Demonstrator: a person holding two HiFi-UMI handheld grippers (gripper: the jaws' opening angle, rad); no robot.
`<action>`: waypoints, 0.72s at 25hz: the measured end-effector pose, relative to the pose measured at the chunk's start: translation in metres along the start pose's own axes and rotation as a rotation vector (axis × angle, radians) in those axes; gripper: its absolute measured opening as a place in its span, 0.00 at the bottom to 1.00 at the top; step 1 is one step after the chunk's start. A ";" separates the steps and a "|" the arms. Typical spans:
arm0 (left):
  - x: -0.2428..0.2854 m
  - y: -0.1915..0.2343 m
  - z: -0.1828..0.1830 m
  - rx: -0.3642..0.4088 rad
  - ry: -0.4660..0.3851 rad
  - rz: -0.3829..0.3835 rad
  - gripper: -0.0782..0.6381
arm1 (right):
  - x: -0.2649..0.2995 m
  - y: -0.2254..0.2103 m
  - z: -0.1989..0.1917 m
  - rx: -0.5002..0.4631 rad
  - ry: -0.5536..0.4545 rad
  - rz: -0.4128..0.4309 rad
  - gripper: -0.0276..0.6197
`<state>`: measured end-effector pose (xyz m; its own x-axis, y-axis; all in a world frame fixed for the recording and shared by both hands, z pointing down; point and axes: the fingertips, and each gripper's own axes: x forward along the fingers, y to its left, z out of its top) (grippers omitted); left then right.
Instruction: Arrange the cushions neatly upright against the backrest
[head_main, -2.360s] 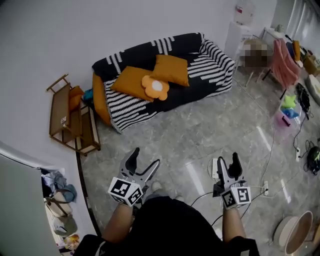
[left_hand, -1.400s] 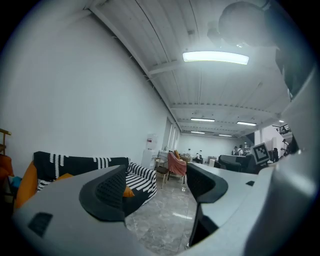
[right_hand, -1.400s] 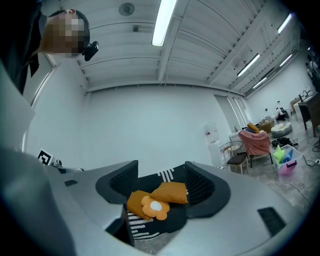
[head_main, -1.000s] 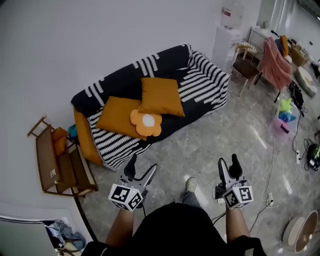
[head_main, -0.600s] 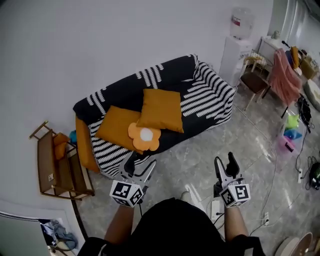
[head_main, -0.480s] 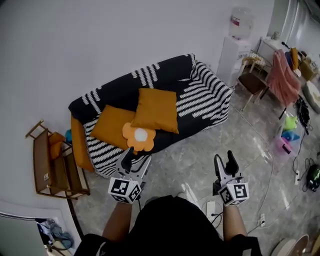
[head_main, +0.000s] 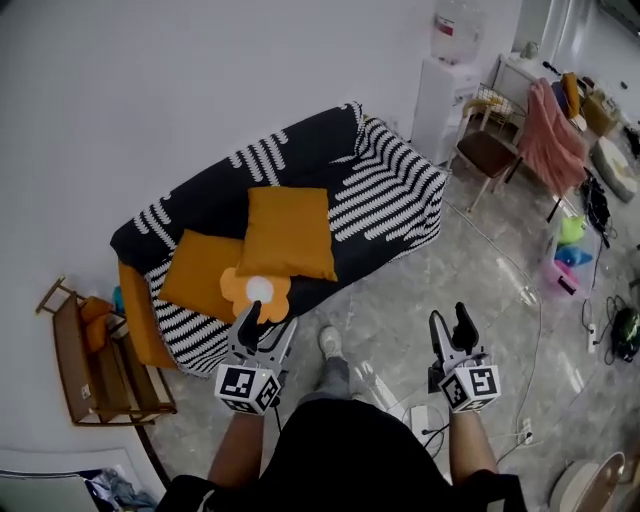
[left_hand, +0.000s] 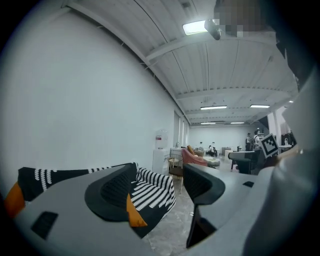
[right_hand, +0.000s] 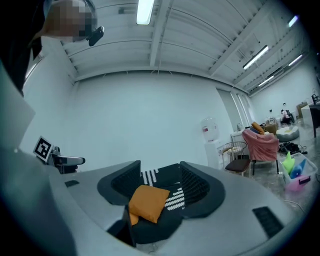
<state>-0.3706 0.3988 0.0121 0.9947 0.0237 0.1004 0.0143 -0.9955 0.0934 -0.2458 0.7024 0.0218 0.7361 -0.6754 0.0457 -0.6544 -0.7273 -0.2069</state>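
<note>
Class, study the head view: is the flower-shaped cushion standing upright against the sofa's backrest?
No: the flower-shaped cushion lies at the sofa's front edge, overlapping an orange cushion, well away from the backrest.

A white water dispenser (head_main: 437, 95) stands against the wall, with a brown-seated chair (head_main: 488, 152) just beside it and a pink cloth (head_main: 548, 140) draped nearby. A low wooden rack (head_main: 72, 352) sits on the grey tiled floor (head_main: 480, 260).
</note>
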 end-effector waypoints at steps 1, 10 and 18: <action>0.012 0.003 0.000 -0.005 -0.001 -0.007 0.57 | 0.008 -0.005 0.000 -0.003 0.006 -0.005 0.43; 0.137 0.064 0.014 0.000 -0.007 -0.058 0.57 | 0.127 -0.042 0.013 0.032 -0.021 -0.050 0.42; 0.201 0.137 0.026 0.006 0.006 -0.018 0.57 | 0.255 -0.030 0.018 0.043 0.008 0.025 0.42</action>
<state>-0.1659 0.2644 0.0191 0.9936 0.0424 0.1047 0.0330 -0.9954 0.0895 -0.0360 0.5542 0.0219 0.7178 -0.6946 0.0475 -0.6647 -0.7041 -0.2499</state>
